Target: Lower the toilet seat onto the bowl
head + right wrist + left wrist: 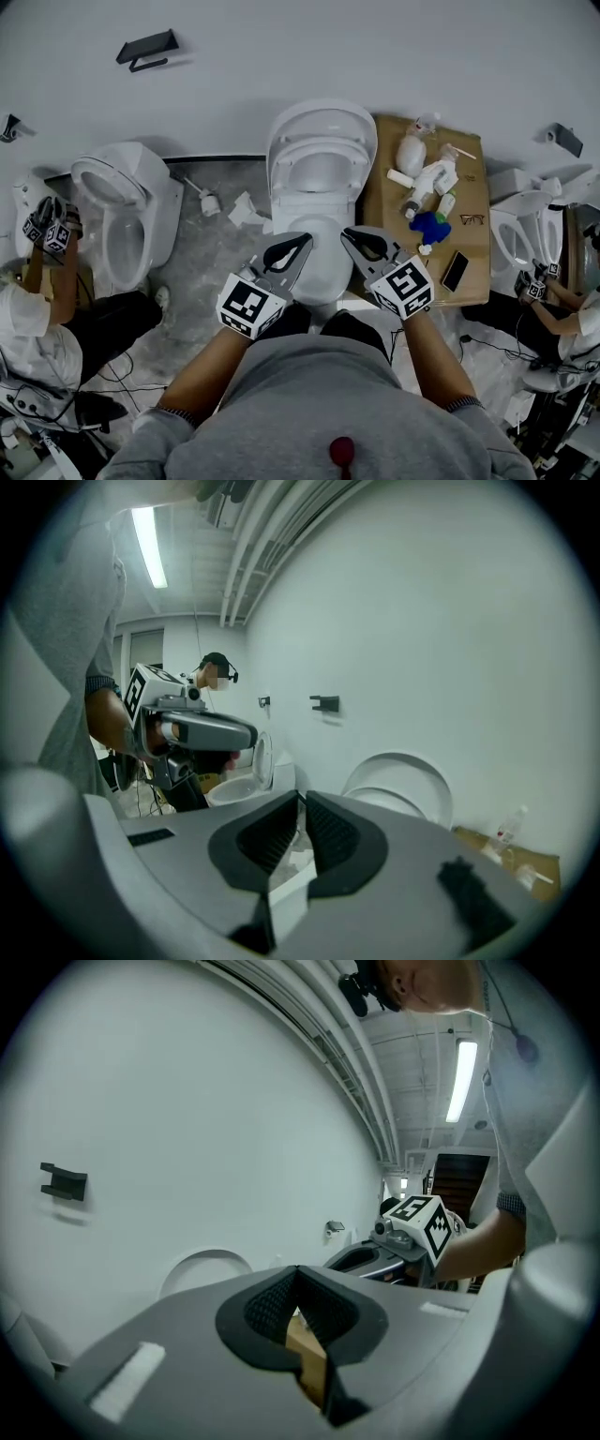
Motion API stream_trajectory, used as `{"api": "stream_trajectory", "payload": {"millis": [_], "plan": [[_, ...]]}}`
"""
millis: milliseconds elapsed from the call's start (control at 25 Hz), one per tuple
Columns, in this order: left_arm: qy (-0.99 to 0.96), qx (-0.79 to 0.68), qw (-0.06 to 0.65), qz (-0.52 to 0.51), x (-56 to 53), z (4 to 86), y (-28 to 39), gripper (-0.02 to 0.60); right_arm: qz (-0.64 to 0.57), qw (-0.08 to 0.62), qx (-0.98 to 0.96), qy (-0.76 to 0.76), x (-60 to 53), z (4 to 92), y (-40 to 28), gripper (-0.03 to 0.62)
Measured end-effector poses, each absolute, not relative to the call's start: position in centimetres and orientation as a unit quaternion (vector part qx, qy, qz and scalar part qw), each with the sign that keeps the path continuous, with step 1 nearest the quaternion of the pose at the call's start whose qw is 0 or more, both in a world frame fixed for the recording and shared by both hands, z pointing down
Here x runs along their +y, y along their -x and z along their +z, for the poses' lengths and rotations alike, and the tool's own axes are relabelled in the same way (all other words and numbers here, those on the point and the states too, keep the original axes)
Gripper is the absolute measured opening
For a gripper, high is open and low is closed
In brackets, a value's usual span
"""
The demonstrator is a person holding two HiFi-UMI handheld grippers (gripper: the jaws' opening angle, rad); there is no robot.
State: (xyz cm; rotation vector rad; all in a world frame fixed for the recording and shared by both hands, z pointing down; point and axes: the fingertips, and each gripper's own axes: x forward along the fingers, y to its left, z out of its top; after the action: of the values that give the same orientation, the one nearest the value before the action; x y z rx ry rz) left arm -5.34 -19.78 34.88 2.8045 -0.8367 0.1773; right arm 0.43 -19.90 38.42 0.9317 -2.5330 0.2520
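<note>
The toilet seat (322,161) stands upright against its lid (322,114) and the wall, ahead of both sets of jaws and clear of them. The bowl (319,267) lies open below the tips. Nothing touches the seat, so I judge the lowering not yet begun.

The left gripper (300,246) has its jaws pressed together with nothing between them. The right gripper (351,238) is closed and empty too. Their tips sit near each other but apart, over the front of the bowl.

Closed tips could only hook or push the seat's rim, and on smooth plastic they may well slip off. Once tipped forward with nothing under it, the seat would likely drop and slam onto the bowl. With the tips so close together, the two grippers could also knock each other on the way in.

- **Behind:** the wall sits right behind the lid, so there is no room past the seat. The way in is from the front or along the seat's side edge.
- **Right of the right jaws:** a cardboard box (473,220) stands just beside the toilet, carrying bottles (427,178) and a phone (456,270), so a wide swing there could sweep them.
- **Left of the left jaws:** the floor (202,267) offers more room, with another toilet (127,206) well apart.
</note>
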Motion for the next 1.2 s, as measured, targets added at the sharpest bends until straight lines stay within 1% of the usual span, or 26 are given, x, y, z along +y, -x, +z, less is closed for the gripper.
{"api": "stream_trajectory", "payload": {"millis": [80, 160, 720, 1000, 1200], "plan": [[-0.95, -0.289, 0.1, 0.06, -21.2, 35.1, 5.7, 0.009, 0.08, 0.239, -0.908, -0.335, -21.4, 39.2, -0.5, 0.026], [-0.947, -0.299, 0.1, 0.058, -22.5, 35.3, 5.9, 0.009, 0.066, 0.265, -0.903, -0.333, -22.9, 39.9, -0.8, 0.075], [-0.931, -0.35, 0.071, 0.075, -30.5, 38.5, 3.6, 0.009, 0.039, 0.401, -0.874, -0.273, -34.7, 43.6, -4.6, 0.114], [-0.919, -0.38, 0.072, 0.081, -33.5, 40.7, 2.4, 0.009, 0.02, 0.471, -0.853, -0.226, -39.1, 46.5, -5.3, 0.135], [-0.916, -0.388, 0.068, 0.078, -35.5, 41.4, 1.9, 0.009, 0.008, 0.508, -0.839, -0.196, -41.5, 48.5, -5.3, 0.15]]}}
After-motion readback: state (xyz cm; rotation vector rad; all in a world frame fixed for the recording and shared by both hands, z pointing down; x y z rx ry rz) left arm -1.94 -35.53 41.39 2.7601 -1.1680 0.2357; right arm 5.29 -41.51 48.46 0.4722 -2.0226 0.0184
